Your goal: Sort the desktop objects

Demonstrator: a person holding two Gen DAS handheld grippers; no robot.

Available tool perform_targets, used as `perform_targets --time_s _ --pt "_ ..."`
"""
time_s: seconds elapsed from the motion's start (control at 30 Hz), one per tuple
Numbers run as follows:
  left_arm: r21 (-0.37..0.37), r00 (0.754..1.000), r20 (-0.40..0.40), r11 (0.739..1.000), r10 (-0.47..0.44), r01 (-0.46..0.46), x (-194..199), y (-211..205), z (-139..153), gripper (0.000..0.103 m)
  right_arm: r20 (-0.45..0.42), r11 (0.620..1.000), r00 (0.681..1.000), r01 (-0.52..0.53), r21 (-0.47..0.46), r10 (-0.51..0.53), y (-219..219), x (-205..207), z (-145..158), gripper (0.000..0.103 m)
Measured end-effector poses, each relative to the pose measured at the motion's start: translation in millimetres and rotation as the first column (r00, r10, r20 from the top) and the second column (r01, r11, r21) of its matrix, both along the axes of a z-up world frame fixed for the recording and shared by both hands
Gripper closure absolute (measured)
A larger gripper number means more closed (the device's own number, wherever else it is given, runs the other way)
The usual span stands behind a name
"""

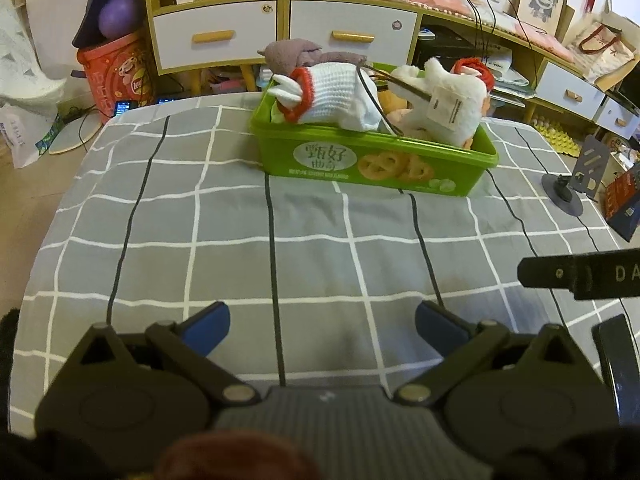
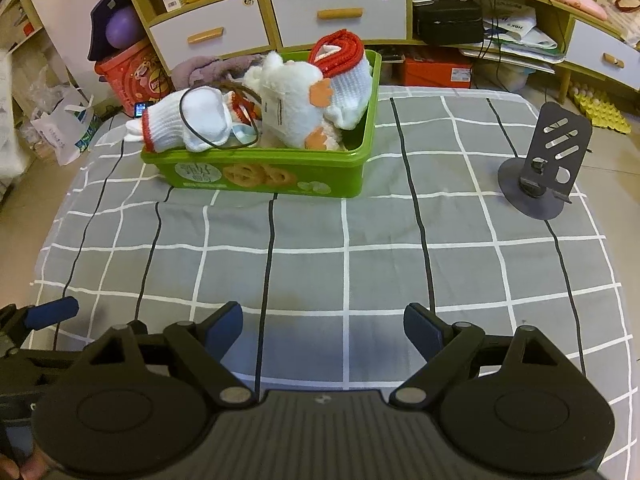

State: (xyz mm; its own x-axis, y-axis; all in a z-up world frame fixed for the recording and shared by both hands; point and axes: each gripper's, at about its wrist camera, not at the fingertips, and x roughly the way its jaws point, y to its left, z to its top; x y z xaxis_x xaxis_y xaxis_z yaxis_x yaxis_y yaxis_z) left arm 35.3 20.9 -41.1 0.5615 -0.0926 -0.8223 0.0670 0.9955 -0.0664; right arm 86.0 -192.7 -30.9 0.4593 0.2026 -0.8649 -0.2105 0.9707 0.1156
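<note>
A green biscuit box [image 1: 372,168] [image 2: 256,176] stands on the grey checked tablecloth at the far side. It holds white gloves with red cuffs [image 1: 336,96] [image 2: 188,124], a white plush toy [image 1: 444,104] [image 2: 292,100], a grey cloth [image 1: 296,54] and a thin dark cord [image 2: 200,128]. My left gripper [image 1: 322,330] is open and empty, low over the cloth near the front. My right gripper [image 2: 322,330] is open and empty too. Part of the right gripper [image 1: 580,276] shows at the right of the left wrist view.
A dark metal phone stand [image 2: 544,160] [image 1: 576,184] stands at the table's right side. A red-and-blue box [image 1: 624,200] sits at the right edge. Wooden cabinets with drawers [image 2: 340,12] and a red bucket [image 1: 116,76] stand beyond the table.
</note>
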Motion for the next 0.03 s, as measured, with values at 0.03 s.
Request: perform_targets --time_s 0.03 --pt "0.001 1.000 -0.003 1.000 0.001 -0.001 0.8 -0.2 -2.3 0.001 -0.001 1.000 1.000 0.000 -0.004 0.000 0.6 0.1 -1.8 0.015"
